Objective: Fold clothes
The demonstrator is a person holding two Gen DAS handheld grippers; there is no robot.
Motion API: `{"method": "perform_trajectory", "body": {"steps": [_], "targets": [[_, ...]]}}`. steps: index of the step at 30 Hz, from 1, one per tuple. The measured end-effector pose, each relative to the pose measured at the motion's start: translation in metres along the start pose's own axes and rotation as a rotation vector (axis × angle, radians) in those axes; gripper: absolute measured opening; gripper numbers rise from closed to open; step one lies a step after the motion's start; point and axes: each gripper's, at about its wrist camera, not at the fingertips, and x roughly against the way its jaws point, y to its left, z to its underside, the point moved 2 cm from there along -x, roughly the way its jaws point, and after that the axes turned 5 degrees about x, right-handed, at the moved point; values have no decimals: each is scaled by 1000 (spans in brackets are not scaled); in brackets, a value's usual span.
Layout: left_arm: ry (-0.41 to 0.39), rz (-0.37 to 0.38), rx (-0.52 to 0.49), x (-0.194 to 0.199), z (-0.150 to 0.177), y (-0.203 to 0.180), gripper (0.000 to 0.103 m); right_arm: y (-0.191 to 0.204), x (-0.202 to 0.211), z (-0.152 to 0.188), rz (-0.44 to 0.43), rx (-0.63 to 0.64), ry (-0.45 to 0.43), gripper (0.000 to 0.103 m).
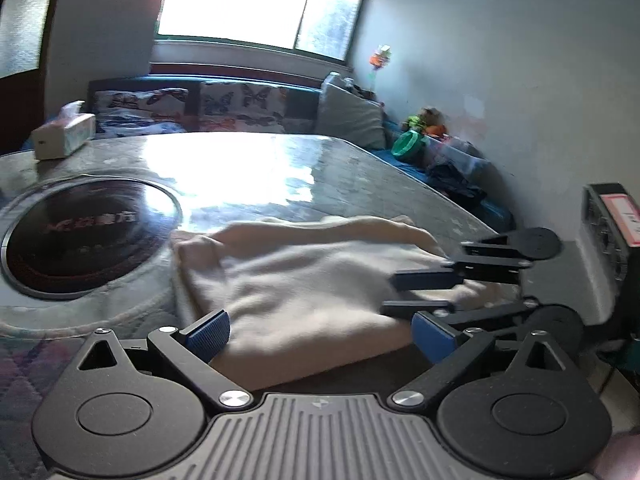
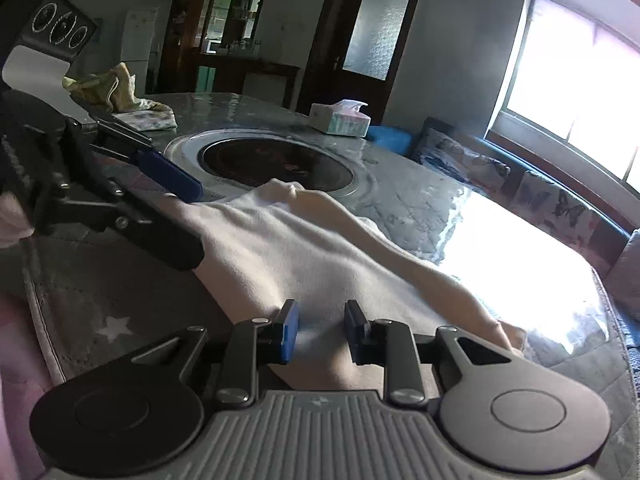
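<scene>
A cream garment (image 1: 304, 280) lies folded over on the grey table, near its front edge; it also shows in the right wrist view (image 2: 304, 256). My left gripper (image 1: 322, 332) is open, its blue pads wide apart on either side of the cloth's near edge. My right gripper (image 2: 322, 330) is open with a narrower gap, its pads just over the cloth's near edge, gripping nothing. The right gripper shows in the left wrist view (image 1: 420, 292) over the cloth's right end. The left gripper shows in the right wrist view (image 2: 172, 184) at the cloth's left end.
A round black inset hotplate (image 1: 88, 236) sits in the table left of the cloth. A tissue box (image 1: 64, 136) stands at the far left edge. A pile of yellowish clothes (image 2: 120, 96) lies at the table's far side. A sofa with butterfly cushions (image 1: 240, 108) runs under the window.
</scene>
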Motion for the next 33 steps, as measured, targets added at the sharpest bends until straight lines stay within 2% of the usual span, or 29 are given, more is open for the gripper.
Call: {"method": "perform_trajectory", "body": {"steps": [3, 5, 10, 17, 23, 27, 33], "targets": [[-22, -57, 23, -1, -4, 6, 92, -1, 9, -5, -14, -13, -20, 25], [-25, -89, 46, -3, -6, 11, 84, 2, 9, -4, -37, -21, -14, 25], [4, -158, 108, -14, -2, 24, 72, 6, 5, 3, -71, -29, 8, 25], [7, -180, 131, -12, 2, 31, 73, 2, 3, -12, -120, -46, 18, 27], [6, -200, 169, -4, 3, 39, 74, 8, -4, -10, -126, -39, 43, 31], [-2, -213, 170, 0, 4, 42, 74, 7, -1, -17, -115, -32, 32, 32], [11, -227, 159, -1, 10, 44, 73, 10, -11, -13, -123, -46, 70, 33]]}}
